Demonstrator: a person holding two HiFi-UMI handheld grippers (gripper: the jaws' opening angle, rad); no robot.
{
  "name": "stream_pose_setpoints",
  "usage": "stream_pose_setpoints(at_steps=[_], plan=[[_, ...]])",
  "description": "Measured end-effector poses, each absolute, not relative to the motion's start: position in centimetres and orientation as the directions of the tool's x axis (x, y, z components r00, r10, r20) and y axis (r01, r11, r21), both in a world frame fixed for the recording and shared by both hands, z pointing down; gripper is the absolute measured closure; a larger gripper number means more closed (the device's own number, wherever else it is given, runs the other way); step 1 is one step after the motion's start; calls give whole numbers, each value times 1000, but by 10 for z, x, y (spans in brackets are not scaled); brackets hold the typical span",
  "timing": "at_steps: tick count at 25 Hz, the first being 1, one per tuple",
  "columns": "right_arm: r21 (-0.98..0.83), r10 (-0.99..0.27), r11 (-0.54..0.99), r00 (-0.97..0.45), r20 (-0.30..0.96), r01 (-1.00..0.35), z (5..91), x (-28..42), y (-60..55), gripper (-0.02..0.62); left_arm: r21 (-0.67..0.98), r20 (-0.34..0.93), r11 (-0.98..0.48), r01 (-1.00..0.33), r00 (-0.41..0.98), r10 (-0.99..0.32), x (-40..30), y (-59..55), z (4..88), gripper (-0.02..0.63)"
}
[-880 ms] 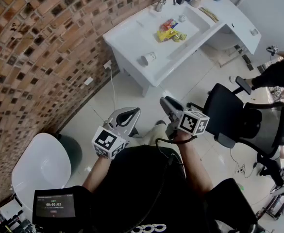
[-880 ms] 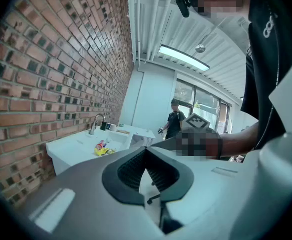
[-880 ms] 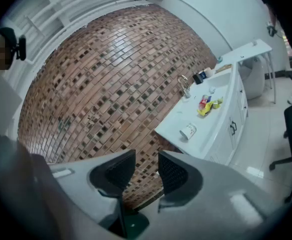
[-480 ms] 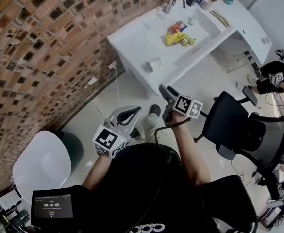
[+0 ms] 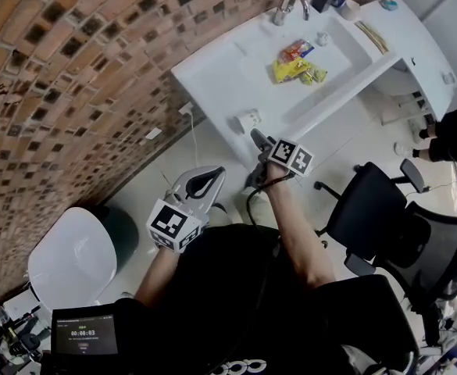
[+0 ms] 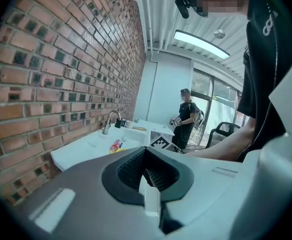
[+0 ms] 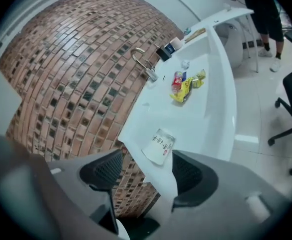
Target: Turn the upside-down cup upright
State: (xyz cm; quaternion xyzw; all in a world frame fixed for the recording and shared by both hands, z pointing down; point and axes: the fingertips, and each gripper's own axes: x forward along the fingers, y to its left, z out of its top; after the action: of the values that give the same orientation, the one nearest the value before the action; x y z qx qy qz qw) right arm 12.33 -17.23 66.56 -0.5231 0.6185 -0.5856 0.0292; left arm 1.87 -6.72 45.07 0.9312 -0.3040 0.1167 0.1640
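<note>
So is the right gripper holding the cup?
No, the jaws of the right gripper stand wide apart, and the cup sits untouched on the white counter beyond them.

White printed cup on the counter, beyond the wide-apart jaws of the right hand-held gripper

cup on counter edge, snack packets beyond, faucet behind

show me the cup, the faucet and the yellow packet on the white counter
cup (image 7: 159, 146), right gripper view, on its printed side wall
faucet (image 5: 285, 10), head view, on its upright body
yellow packet (image 5: 292, 70), head view, on its middle
</note>
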Motion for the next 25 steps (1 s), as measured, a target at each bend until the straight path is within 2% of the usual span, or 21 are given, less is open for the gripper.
stream_pose_setpoints(at_steps=[6,12,25], plan=[[-735,-635,-362,-425,645,-574,701,124,-192,267,263,342,-724,-638,763,-548,18,-79,460,591],[-717,-607,-462,-404,684,-521,729,115,-217,265,290,352,-696,-657,750,-560,1,-93,469,591],[-616,-539,-613,-308,784,-496,764,103,-241,265,335,342,-700,-630,774,-533,-52,-134,474,591]])
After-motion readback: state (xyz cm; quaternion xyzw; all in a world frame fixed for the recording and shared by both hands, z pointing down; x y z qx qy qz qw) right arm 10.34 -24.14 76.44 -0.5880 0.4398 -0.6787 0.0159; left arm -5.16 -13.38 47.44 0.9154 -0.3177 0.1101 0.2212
